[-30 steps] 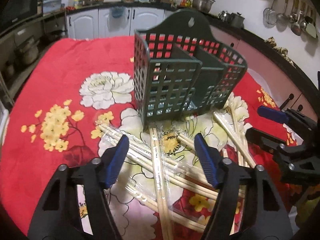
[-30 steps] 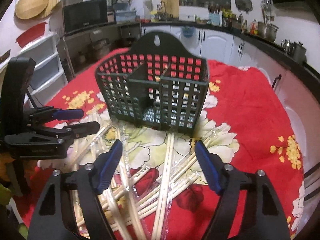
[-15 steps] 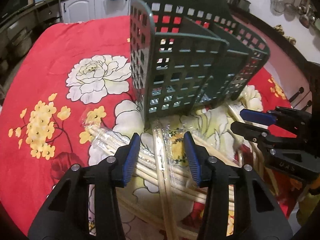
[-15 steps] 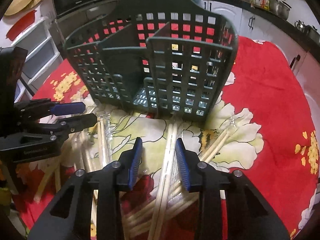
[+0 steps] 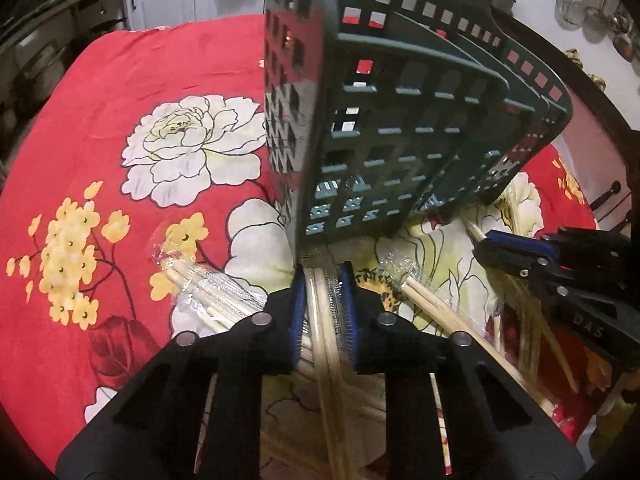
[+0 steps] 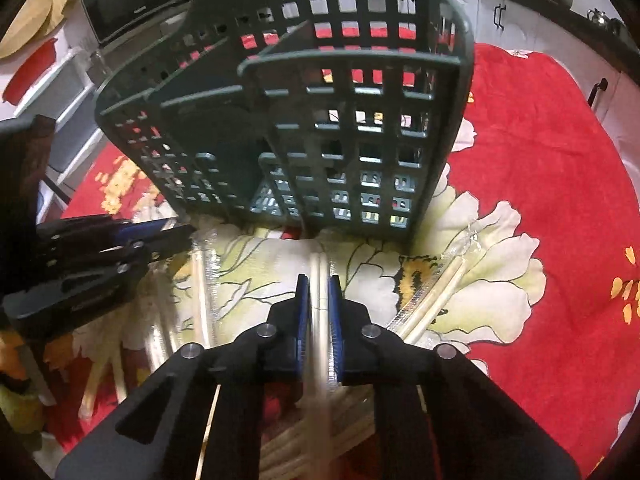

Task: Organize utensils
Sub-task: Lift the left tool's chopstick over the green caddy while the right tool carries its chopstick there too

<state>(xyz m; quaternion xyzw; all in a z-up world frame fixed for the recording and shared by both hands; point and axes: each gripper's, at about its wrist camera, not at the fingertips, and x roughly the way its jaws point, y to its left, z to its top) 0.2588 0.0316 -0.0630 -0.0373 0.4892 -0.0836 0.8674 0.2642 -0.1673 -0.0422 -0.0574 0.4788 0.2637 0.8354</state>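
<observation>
Below green basket [image 5: 400, 128], on desk: left hand-held gripper [image 5: 323, 276] closing on wrapped chopstick pair [image 5: 320, 320]; right hand-held gripper [image 6: 319, 284] clamps another pair [image 6: 319, 304].

The near ends of the wrapped chopsticks [image 5: 326, 344] run under the left tongs [image 5: 323, 280] and off the lower edge of the frame. In the right wrist view the pair [image 6: 319, 292] between the right tongs [image 6: 319, 286] smears into blur lower down, so where it ends cannot be told. The green caddy [image 6: 372, 120] is cut off at the top in both views and blurred along its rim. The bench [image 5: 120, 92] under the red cloth is hidden
</observation>
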